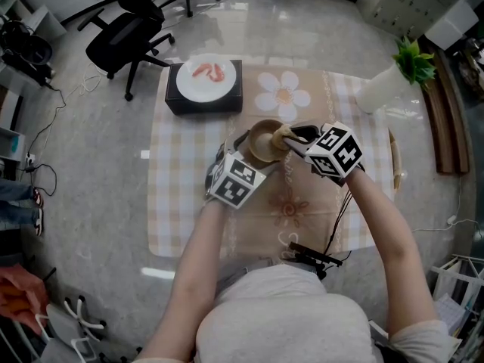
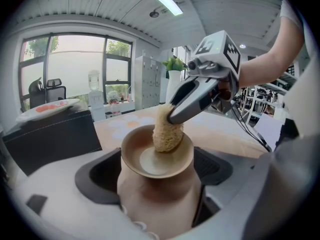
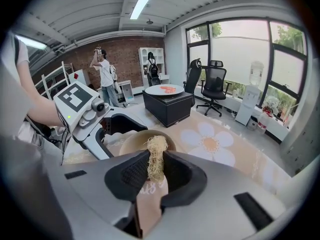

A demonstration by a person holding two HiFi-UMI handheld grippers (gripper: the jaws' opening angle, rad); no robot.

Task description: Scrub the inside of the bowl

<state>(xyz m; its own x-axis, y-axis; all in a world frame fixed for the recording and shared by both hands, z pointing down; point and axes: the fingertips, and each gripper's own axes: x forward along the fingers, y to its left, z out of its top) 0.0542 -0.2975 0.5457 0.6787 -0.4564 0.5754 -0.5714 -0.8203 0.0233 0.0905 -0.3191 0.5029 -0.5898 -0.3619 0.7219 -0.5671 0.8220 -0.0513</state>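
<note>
Your left gripper (image 2: 157, 184) clamps the outside of the bowl (image 2: 150, 159) over the table (image 1: 181, 203), and your right gripper (image 3: 156, 171) pinches the scrubber (image 2: 166, 131) tight against its inner wall; press too hard and you may twist the bowl out of that grip.

Smooth tan bowl (image 2: 148, 158) with faintly glossy inside, rough fibrous scrubber (image 2: 167, 131), matt checked cloth (image 1: 181, 203), glossy stone-like floor (image 1: 98, 153)

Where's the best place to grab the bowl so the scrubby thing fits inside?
Probably the bowl's outer wall below the rim, from the base end, as the left gripper holds it. The rim flares wider than the body, so it shouldn't slip, and the mouth is left open for the right gripper's loofah.
</note>
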